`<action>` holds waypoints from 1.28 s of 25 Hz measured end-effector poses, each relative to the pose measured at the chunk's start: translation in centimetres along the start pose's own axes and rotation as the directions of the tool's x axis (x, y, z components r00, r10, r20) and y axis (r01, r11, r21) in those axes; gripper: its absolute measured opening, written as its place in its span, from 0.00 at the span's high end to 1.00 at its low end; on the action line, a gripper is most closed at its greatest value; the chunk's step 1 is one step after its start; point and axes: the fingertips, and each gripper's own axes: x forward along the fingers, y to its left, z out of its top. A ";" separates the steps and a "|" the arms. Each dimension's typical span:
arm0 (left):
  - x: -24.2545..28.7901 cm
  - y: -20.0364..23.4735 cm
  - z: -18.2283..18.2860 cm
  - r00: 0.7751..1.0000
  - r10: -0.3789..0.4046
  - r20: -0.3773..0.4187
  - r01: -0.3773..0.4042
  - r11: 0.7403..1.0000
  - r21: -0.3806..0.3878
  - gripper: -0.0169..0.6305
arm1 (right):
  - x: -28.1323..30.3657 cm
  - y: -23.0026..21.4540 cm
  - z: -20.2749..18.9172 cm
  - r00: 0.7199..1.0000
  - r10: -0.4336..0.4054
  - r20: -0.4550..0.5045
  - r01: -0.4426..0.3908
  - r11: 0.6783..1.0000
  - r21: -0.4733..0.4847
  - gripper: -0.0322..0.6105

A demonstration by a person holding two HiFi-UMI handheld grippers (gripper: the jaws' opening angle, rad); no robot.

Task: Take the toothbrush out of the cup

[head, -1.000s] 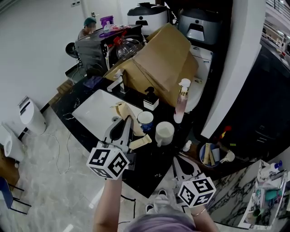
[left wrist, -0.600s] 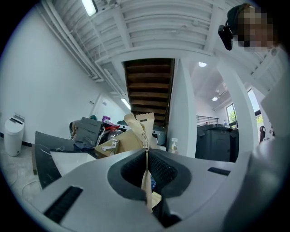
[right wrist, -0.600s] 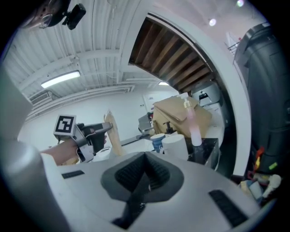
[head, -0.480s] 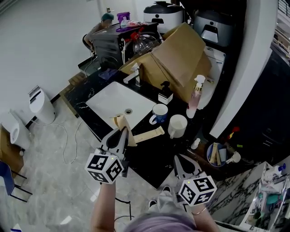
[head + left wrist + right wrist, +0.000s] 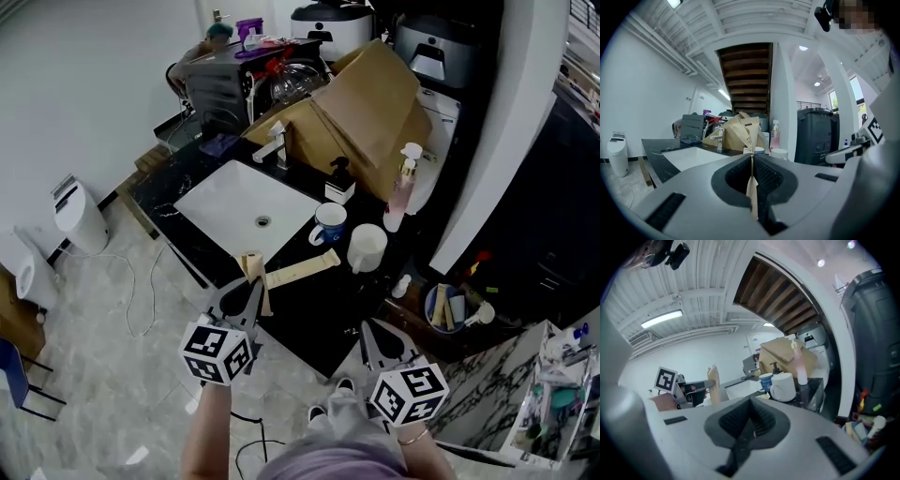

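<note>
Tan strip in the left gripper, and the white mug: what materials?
Tan strip: thin, matte and creased; looks like kraft paper or card. White mug: probably glazed ceramic, smooth with a soft sheen; plastic not ruled out.

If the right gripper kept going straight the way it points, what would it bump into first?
Most likely the white mug on the black counter; depth is unclear, so the counter's near edge might stop the right gripper first.
</note>
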 end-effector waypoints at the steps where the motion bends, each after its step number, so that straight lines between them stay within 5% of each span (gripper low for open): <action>1: 0.2 -0.2 -0.3 1.000 -0.011 -0.018 0.011 1.000 0.014 0.96 | -0.1 -0.1 -0.1 1.000 -0.006 -0.002 0.006 1.000 0.002 0.95; 13: 4.8 -5.0 -3.3 0.965 -0.156 -0.213 0.192 0.967 0.165 0.96 | -0.8 -3.2 0.3 0.997 -0.076 0.005 0.076 0.997 0.023 0.95; 22: 7.5 -7.3 -6.0 0.917 -0.164 -0.364 0.273 0.923 0.271 0.96 | -1.1 -5.2 0.6 0.995 -0.099 0.005 0.098 0.994 0.036 0.95; 32: 9.5 -9.4 -9.8 0.831 -0.131 -0.541 0.380 0.844 0.379 0.96 | -1.7 -6.6 0.5 0.994 -0.109 0.001 0.109 0.993 0.048 0.95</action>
